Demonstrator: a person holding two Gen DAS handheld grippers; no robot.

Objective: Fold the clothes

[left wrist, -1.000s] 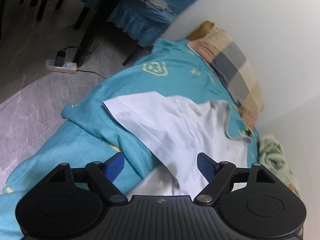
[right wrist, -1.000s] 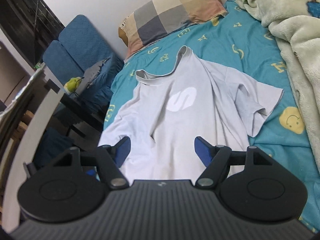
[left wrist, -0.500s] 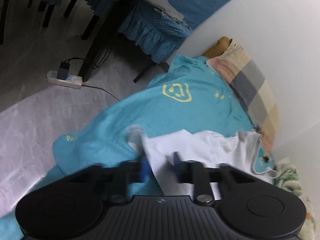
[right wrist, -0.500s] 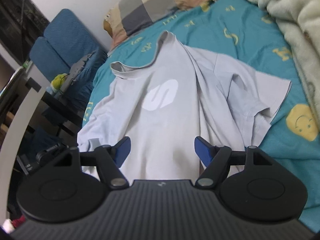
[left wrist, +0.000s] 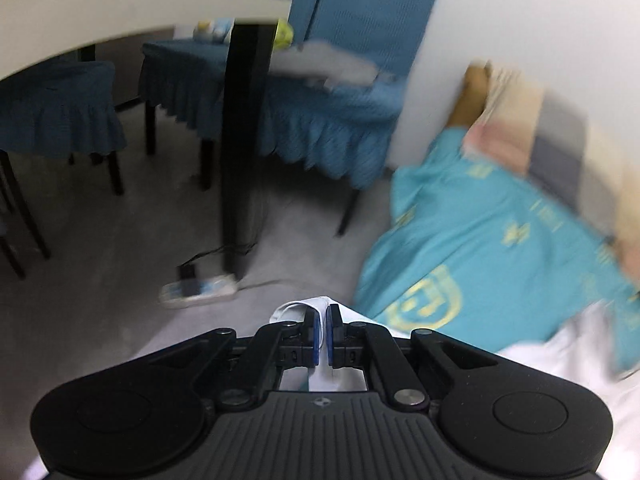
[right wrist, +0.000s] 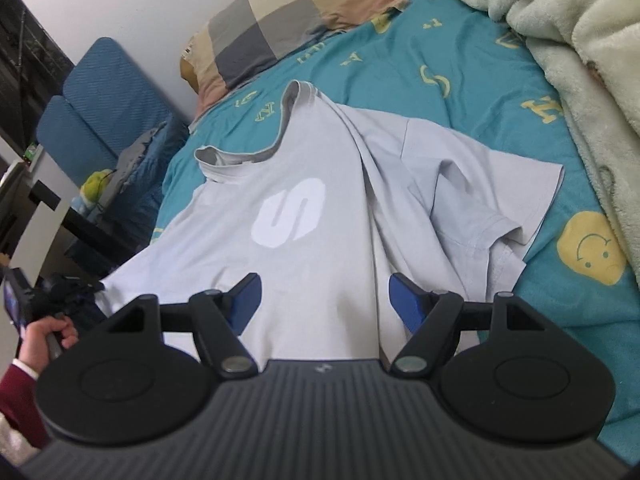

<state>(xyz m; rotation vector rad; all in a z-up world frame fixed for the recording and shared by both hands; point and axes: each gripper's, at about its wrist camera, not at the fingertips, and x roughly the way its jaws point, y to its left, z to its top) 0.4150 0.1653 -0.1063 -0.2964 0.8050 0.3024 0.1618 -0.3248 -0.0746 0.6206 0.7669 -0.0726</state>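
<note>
My left gripper has its jaws nearly closed, blue pads pinching a white fold of the shirt; cloth sticks out past the tips and runs back between the fingers. That view is blurred. It looks off the bed's edge toward the floor, with a power strip, a black table leg and blue chairs beyond. Sheet and pillow sit to the right.

My right gripper has its jaws wide open, holding nothing. It hovers over the shirt's lower body; whether the tips touch the cloth I cannot tell.

Shirt lies front up on the teal sheet, white logo showing, collar toward the pillow. Right sleeve spreads flat on the sheet, with creases beside it. Left side of the shirt pulls toward the bed edge, where a hand grips the other tool. A fuzzy blanket is bunched along the right.
</note>
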